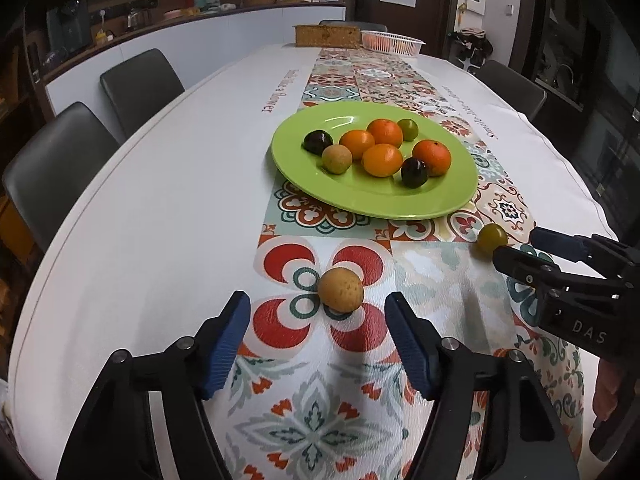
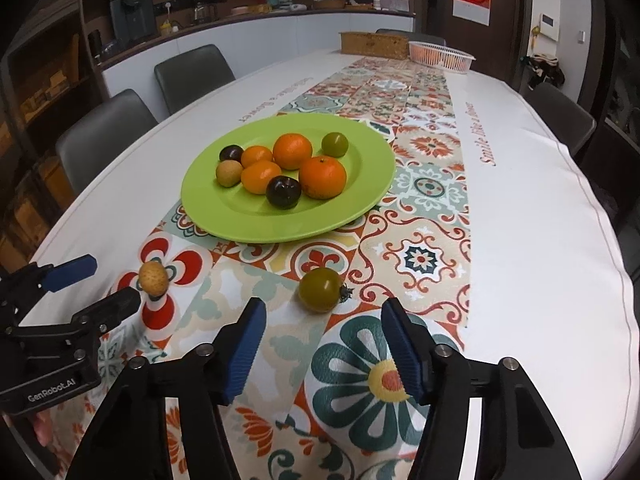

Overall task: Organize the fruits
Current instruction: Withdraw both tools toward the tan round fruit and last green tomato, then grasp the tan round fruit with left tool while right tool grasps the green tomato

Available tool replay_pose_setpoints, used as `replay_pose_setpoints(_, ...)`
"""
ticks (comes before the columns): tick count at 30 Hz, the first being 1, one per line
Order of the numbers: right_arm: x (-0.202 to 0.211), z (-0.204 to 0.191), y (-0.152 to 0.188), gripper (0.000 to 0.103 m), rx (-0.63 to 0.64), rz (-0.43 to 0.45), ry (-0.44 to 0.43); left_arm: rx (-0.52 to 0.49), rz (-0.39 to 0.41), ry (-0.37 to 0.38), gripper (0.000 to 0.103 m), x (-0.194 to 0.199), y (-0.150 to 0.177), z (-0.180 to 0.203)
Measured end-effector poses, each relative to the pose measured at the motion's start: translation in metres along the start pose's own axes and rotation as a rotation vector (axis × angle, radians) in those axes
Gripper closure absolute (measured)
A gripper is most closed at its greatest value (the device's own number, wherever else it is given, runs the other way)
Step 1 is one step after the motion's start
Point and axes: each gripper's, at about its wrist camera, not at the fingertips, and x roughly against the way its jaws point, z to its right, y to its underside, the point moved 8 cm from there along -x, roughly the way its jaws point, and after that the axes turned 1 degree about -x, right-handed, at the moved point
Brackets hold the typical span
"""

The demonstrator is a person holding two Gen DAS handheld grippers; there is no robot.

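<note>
Jaws on your left gripper (image 1: 318, 342) stand spread, and nothing is pinched: the tan speckled fruit (image 1: 341, 289) sits on the patterned runner (image 1: 320, 420) just beyond the blue pads, lined up with the gap but not yet between them. Your right gripper (image 2: 323, 348) is the same story, spread with bare cloth between its pads, and the green tomato (image 2: 321, 289) lies on the runner just ahead of the tips, its stem end turned to the right. Neither pad touches either fruit as far as the wrist views show.

Further out, the green plate (image 1: 452, 204) sits on the runner beyond both loose fruits, near but apart from them. It already carries eight pieces: four orange ones bunched in the middle, two dark plums, a tan fruit like the one in front of your left claw, and a small green one at the far side. Room is left along the plate's near rim.

So the job looks mostly done. You have two pieces left on the cloth, one in front of each claw, and both still need gripping and carrying to the plate. At the far end of the table stand a woven box (image 1: 327, 36) and a white basket (image 1: 394, 43), well apart from all this; no other loose fruit shows on the cloth.
</note>
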Motion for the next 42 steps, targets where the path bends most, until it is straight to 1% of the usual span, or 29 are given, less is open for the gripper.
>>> replay_pose_setpoints(3, -0.007, 0.001, 0.000, 0.047, -0.001, -0.012, -0.002, 0.003, -0.007, 0.007, 0.041, -0.006, -0.001, 0.002)
replay_pose_setpoints(11, -0.016, 0.003, -0.001, 0.053, -0.003, -0.026, -0.013, 0.013, -0.035, 0.017, 0.050, -0.019, -0.002, 0.004)
replay_pose_setpoints(17, -0.019, 0.001, -0.003, 0.059, 0.009, -0.028, -0.015, 0.018, -0.057, 0.030, 0.060, -0.026, 0.000, 0.006)
replay_pose_setpoints(20, -0.022, 0.000, -0.003, 0.063, 0.014, -0.034, -0.019, 0.019, -0.061, 0.035, 0.066, -0.028, -0.001, 0.007)
replay_pose_setpoints(22, -0.023, -0.001, -0.002, 0.067, 0.017, -0.039, -0.020, 0.021, -0.060, 0.041, 0.067, -0.029, -0.002, 0.007)
replay_pose_setpoints(25, -0.025, -0.002, -0.002, 0.069, 0.021, -0.042, -0.021, 0.016, -0.062, 0.044, 0.075, -0.031, -0.002, 0.008)
replay_pose_setpoints(34, -0.023, -0.002, -0.002, 0.070, 0.025, -0.031, -0.025, 0.019, -0.046, 0.053, 0.075, -0.026, -0.005, 0.009)
replay_pose_setpoints(42, -0.006, -0.011, -0.001, 0.070, 0.035, -0.005, -0.049, 0.008, -0.016, 0.070, 0.075, -0.010, -0.008, 0.014)
